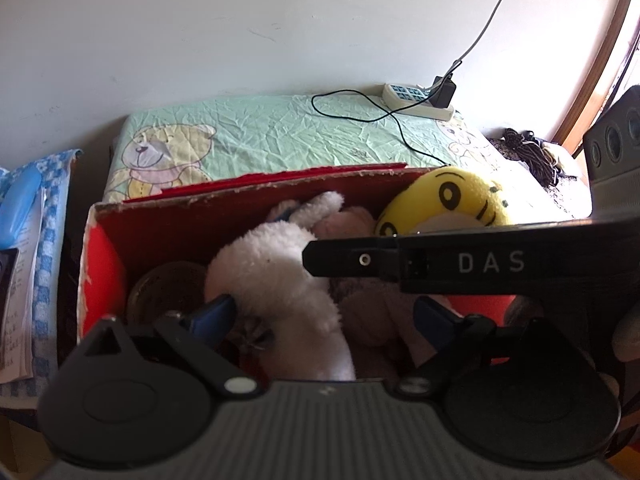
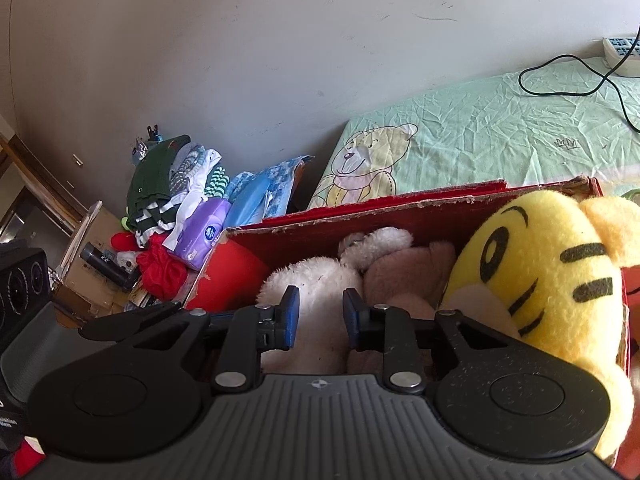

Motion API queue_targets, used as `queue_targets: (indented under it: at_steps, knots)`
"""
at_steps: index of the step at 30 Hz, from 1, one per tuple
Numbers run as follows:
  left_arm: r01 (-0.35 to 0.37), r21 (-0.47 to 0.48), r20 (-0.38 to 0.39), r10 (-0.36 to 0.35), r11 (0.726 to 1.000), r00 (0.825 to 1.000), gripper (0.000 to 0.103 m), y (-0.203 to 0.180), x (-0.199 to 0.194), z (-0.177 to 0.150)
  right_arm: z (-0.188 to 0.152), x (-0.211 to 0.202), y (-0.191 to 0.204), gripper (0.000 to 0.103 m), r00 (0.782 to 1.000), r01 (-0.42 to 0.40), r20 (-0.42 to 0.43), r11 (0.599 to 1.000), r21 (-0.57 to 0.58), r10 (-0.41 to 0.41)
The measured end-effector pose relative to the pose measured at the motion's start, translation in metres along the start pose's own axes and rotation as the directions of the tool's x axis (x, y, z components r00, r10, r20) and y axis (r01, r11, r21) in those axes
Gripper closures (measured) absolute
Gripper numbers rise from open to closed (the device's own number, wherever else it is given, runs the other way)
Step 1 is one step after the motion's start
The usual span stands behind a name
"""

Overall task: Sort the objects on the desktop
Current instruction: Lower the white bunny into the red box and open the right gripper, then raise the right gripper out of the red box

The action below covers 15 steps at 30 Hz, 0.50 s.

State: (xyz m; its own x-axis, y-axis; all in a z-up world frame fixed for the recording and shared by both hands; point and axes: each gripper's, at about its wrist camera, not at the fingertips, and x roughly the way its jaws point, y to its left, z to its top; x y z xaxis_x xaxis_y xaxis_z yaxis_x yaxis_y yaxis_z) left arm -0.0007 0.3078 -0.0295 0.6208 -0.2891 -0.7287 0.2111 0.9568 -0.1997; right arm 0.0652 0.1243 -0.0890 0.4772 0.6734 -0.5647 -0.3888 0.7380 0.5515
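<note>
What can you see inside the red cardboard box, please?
The red cardboard box holds a white plush, a pink plush, a yellow tiger plush and a round tin; anything beneath is covered.

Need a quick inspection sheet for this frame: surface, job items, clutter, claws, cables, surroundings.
Surface: green bear-print cover, wrinkled, mostly bare behind the box.
Job's things: red cardboard box holding a white plush, a pink plush, a yellow tiger plush at its right end and a round brown container at its left.
Clutter: clothes pile, purple tissue pack, blue-checked cloth with papers.
Grippers: left claw open around the white plush; right claw narrowly open above it, gripping nothing.
Cables: black cord looping from a power strip; grey lead up the wall.
Surroundings: scuffed white wall, wooden frame at right.
</note>
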Motion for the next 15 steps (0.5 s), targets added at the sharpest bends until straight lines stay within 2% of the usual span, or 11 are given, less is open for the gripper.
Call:
queue_targets:
  at_steps: [4, 8, 15]
  knots:
    - [0.051, -0.046, 0.010, -0.051, 0.998, 0.999, 0.009, 0.007, -0.006, 0.000, -0.004, -0.002, -0.001, 0.075, 1.000, -0.001, -0.007, 1.000, 0.006, 0.001]
    - [0.059, -0.052, -0.014, -0.060, 0.997, 0.998, 0.009, 0.005, 0.002, -0.001, -0.008, -0.003, 0.001, 0.076, 0.999, 0.032, -0.010, 0.999, -0.007, -0.032]
    - [0.051, -0.036, -0.013, -0.052, 0.998, 0.999, 0.005, -0.002, 0.011, 0.000, -0.013, -0.012, 0.004, 0.075, 0.998, 0.057, 0.021, 0.998, 0.005, -0.057]
